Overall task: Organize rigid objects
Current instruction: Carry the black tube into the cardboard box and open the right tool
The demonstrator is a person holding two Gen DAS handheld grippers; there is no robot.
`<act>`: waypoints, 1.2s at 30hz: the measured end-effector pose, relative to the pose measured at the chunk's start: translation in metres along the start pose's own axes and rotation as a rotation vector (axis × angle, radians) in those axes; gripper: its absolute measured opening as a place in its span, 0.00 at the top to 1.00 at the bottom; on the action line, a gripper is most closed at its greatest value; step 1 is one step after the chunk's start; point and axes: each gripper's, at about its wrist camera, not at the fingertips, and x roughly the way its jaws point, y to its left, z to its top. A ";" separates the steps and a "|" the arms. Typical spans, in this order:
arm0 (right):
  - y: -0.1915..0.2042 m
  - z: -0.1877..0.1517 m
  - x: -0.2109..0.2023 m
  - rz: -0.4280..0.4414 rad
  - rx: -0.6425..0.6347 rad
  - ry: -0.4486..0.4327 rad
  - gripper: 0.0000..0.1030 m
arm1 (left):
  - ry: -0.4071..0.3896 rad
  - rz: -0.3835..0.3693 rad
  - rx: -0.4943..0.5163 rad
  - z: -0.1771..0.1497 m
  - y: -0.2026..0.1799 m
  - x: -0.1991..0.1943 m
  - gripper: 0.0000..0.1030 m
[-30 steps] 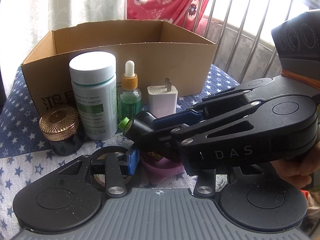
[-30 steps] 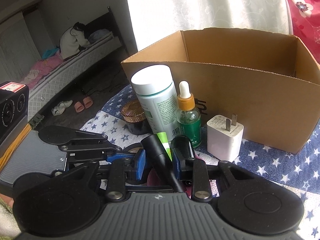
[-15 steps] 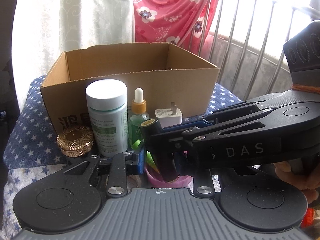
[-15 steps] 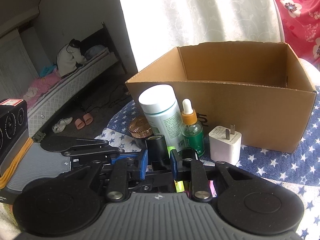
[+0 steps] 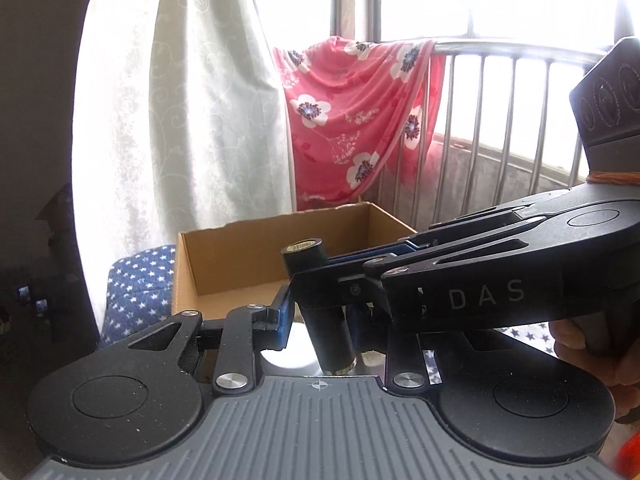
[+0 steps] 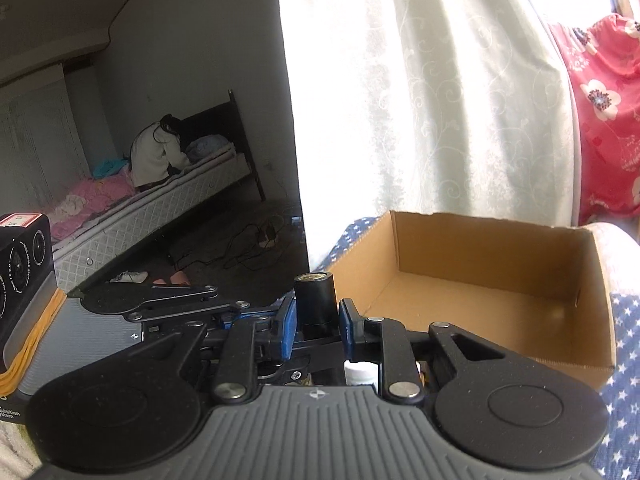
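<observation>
The right gripper pinches a black tube standing upright near the open cardboard box, while the left gripper stays spread wide.

Hidden or truncated parts. Black tube: lower half concealed behind the right gripper body. Cardboard box: near wall and front floor masked by both grippers. White cap below the tube: mostly covered, identity unclear. Left gripper: right finger hidden.
</observation>
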 end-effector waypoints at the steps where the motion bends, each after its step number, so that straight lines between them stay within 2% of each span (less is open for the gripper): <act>1: -0.001 0.011 0.005 0.008 -0.002 -0.003 0.76 | 0.000 0.015 0.016 0.009 0.003 0.005 0.74; 4: -0.008 0.041 0.025 0.020 0.009 0.006 0.76 | 0.031 0.034 0.040 0.030 0.020 0.030 0.74; 9: -0.055 0.073 0.091 0.059 0.152 0.135 0.76 | 0.193 0.017 0.022 0.046 0.054 0.103 0.74; 14: -0.110 0.075 0.164 0.076 0.329 0.294 0.76 | 0.363 0.014 0.002 0.042 0.078 0.176 0.74; 19: -0.144 0.063 0.215 0.090 0.435 0.410 0.77 | 0.464 0.061 0.030 0.033 0.092 0.212 0.73; 23: -0.157 0.061 0.245 0.085 0.476 0.463 0.77 | 0.472 0.132 0.080 0.036 0.093 0.221 0.70; 28: -0.160 0.055 0.269 0.043 0.465 0.501 0.75 | 0.444 0.143 0.084 0.040 0.094 0.216 0.66; 36: -0.169 0.076 0.254 0.006 0.477 0.414 0.73 | 0.345 0.170 0.060 0.052 0.097 0.181 0.58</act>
